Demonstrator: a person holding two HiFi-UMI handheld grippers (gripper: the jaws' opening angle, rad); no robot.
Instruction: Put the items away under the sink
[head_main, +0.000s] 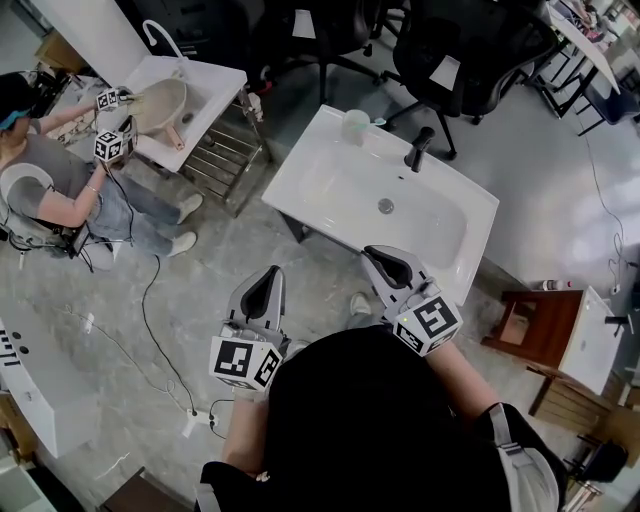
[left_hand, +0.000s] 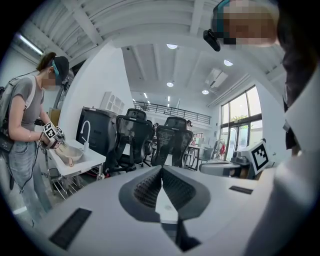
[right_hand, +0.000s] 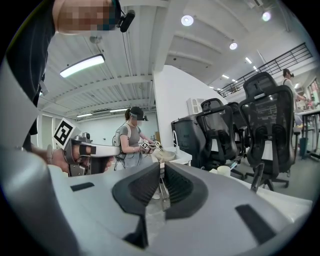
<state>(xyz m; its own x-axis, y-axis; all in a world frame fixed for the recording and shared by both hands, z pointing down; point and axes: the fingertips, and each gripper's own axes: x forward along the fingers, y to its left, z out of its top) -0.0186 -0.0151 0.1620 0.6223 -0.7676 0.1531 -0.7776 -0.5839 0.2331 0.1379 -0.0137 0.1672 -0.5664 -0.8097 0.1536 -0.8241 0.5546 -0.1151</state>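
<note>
White sink (head_main: 330, 190) — left hand-held gripper (head_main: 270, 275) and right hand-held gripper (head_main: 380, 257) are hovering by its near rim.
Both are pressing their jaws together, empty; a cup (head_main: 356, 124) is sitting on its far rim.

Head view steeply down over the white sink (head_main: 318, 182); both gripper views near-level, toward the same office chairs (left_hand: 172, 141).

White sink (head_main: 322, 150), black faucet (head_main: 420, 148), grey marbled floor (head_main: 215, 262)
</note>
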